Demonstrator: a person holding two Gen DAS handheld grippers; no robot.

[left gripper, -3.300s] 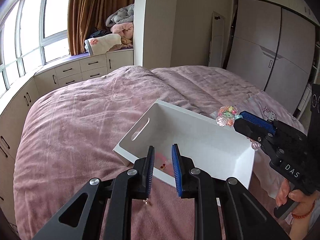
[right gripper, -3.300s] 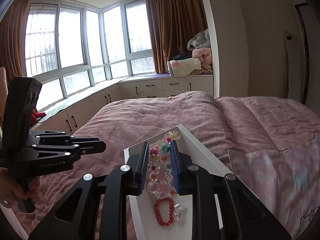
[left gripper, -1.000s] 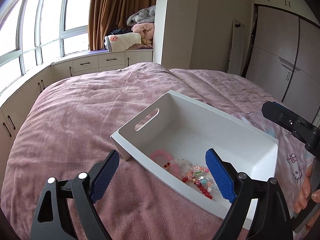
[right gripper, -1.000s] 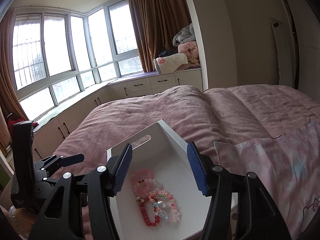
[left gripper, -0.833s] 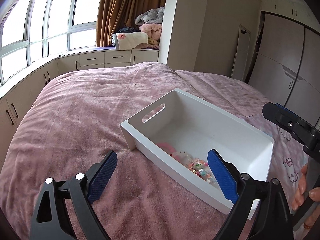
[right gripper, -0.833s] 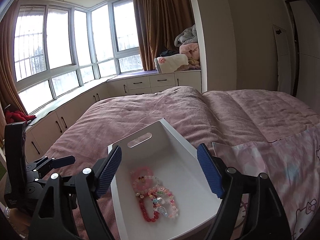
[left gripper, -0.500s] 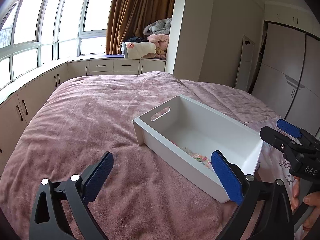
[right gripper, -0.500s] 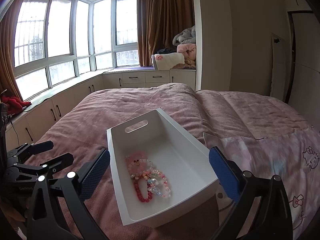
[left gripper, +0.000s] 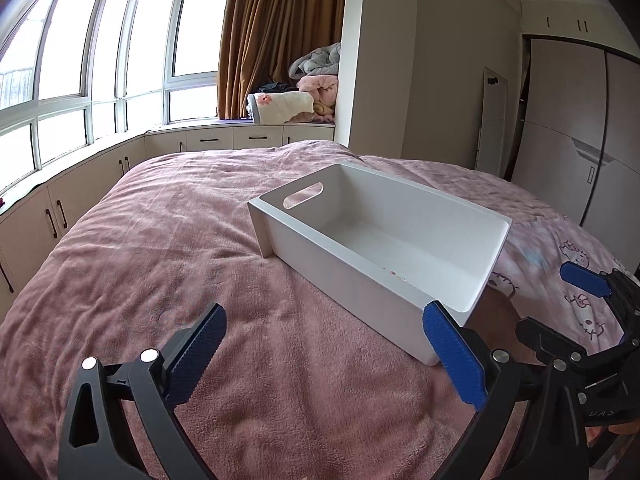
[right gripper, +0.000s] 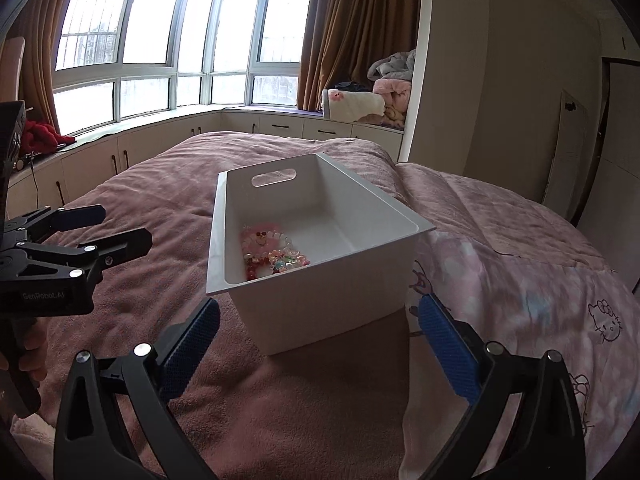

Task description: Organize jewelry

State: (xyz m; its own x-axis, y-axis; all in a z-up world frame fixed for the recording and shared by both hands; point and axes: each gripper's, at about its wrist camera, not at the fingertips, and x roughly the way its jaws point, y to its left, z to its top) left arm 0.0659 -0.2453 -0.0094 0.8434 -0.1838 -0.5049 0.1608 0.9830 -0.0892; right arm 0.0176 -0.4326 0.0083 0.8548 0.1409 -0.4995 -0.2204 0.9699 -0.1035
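Left wrist view: bin [left gripper: 332, 264] wall hides nearly all the bracelets [left gripper: 394, 274].

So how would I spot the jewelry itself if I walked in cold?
Find the big pink bed; on it sits a white bin with a handle slot. The jewelry is the heap of pink and red beaded bracelets on its floor, the only colourful thing inside.

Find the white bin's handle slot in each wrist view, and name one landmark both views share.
Left wrist view: the handle slot sits just left of centre, in the white bin's far-left end wall.
Right wrist view: upper middle, in the bin's far end wall.
Shared landmark: the brown curtain.
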